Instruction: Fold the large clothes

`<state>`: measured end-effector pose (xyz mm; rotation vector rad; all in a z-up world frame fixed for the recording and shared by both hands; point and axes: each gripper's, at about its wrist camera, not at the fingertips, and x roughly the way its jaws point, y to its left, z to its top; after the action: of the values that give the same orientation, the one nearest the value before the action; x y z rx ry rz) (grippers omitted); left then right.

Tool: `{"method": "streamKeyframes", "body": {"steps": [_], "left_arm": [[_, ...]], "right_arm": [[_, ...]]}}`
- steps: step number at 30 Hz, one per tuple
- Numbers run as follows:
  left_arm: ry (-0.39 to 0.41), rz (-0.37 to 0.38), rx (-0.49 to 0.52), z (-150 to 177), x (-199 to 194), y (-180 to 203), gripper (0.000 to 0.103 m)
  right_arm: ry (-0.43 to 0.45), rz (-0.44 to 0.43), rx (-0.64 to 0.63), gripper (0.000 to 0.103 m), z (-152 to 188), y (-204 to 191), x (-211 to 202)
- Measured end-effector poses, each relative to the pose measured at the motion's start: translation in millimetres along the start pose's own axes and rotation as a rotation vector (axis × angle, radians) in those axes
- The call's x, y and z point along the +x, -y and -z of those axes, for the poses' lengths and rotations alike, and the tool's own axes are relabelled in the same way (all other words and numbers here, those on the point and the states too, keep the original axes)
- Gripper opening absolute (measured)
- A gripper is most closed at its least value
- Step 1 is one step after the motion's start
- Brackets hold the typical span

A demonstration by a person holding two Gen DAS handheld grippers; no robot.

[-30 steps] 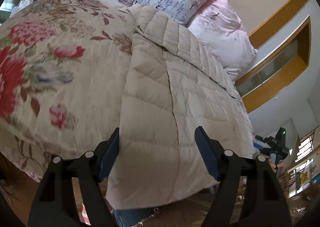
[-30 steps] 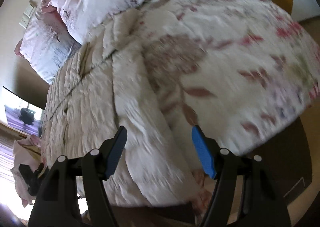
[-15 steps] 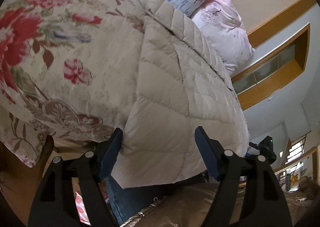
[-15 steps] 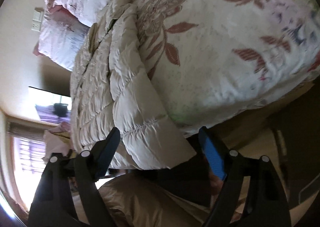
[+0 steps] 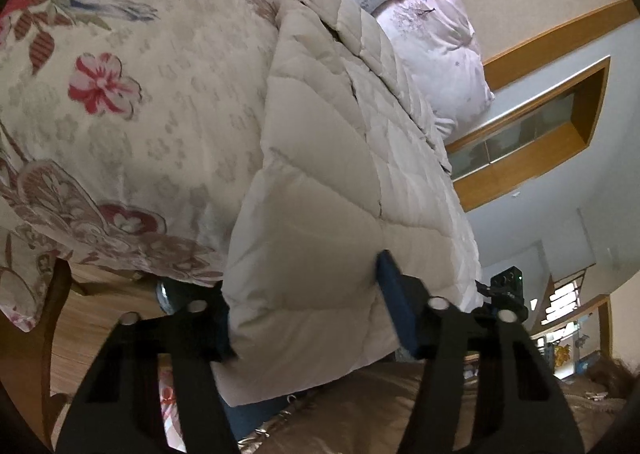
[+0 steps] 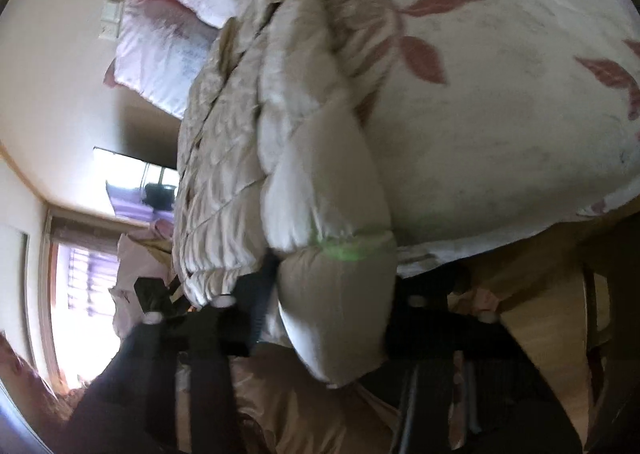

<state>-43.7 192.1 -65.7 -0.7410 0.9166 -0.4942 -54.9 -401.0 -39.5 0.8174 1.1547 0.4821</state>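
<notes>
Beige quilted down coat (image 5: 320, 190) lies on the floral-quilted bed (image 5: 120, 126), its near hem between both closing claws: left claw (image 5: 308, 318), right claw (image 6: 332, 294). Grasping step, I judge; next, firm grips, then lift the hem toward the far pillows.

**Handheld two-finger grippers and wearer's clothing**

Left gripper (image 5: 308, 318): matte black frame of two forked arms, each cut with long slots. Round silver screw heads sit on the upper knuckles, two per arm. The finger pads (image 5: 394, 302) are flat, rectangular and dark blue.

Right gripper (image 6: 332, 302): same black slotted frame with pale round screw heads; blurred, and its pads read only as dark ribbed strips.

Clothing: a shiny tan-gold quilted garment (image 5: 360, 414) fills the lower edge of both wrist views, with blue denim (image 5: 256, 418) showing beside it in the left view.
</notes>
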Motion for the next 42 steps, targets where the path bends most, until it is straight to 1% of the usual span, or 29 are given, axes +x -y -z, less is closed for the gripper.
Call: {"method": "streamKeyframes", "body": {"steps": [1,2,3,4,5,7,9,13,15,18,20,22,24,27,30,32,36,42], "left_arm": [[-0.004,0.018,0.000,1,-1,0,0.047],[-0.006,0.027,0.001,1,-2,1,0.044],[-0.006,0.033,0.004,1,-3,1,0.038],[-0.007,0.043,0.010,2,-5,2,0.030],[-0.006,0.050,0.016,1,-6,4,0.028],[0.000,0.063,0.035,1,-11,8,0.016],[0.020,0.080,0.055,-2,-18,14,0.012],[0.081,0.095,0.095,-11,-33,28,0.010],[0.118,0.082,0.125,-18,-42,36,0.009],[0.191,0.043,0.173,-31,-57,51,0.009],[0.265,-0.006,0.203,-44,-68,63,0.009],[0.320,-0.036,0.217,-55,-75,68,0.009],[0.361,-0.057,0.231,-65,-78,75,0.009],[0.407,-0.101,0.261,-82,-77,86,0.009],[0.418,-0.115,0.275,-98,-72,93,0.009],[0.421,-0.118,0.277,-106,-69,96,0.009],[0.429,-0.109,0.266,-126,-63,98,0.009],[0.438,-0.088,0.213,-161,-50,93,0.009]], "right_arm": [[0.001,-0.006,-0.016,0.028,1,-5,-1],[0.006,-0.007,-0.043,0.025,3,-10,-5],[0.010,-0.011,-0.063,0.023,5,-16,-6],[0.016,-0.014,-0.083,0.022,6,-21,-8],[0.025,-0.020,-0.111,0.020,7,-28,-11],[0.049,-0.030,-0.152,0.018,6,-41,-15],[0.087,-0.042,-0.203,0.016,6,-55,-22],[0.160,-0.060,-0.294,0.014,6,-84,-34],[0.209,-0.058,-0.350,0.014,6,-103,-41],[0.312,-0.035,-0.413,0.013,6,-130,-52],[0.394,0.009,-0.461,0.013,7,-149,-59],[0.498,0.102,-0.525,0.013,7,-169,-66],[0.565,0.172,-0.569,0.013,6,-181,-66],[0.633,0.232,-0.604,0.013,-2,-201,-61],[0.679,0.292,-0.627,0.013,-7,-208,-58],[0.695,0.309,-0.628,0.013,-16,-211,-54],[0.722,0.318,-0.618,0.013,-35,-214,-50],[0.756,0.343,-0.619,0.013,-64,-222,-42]]}}
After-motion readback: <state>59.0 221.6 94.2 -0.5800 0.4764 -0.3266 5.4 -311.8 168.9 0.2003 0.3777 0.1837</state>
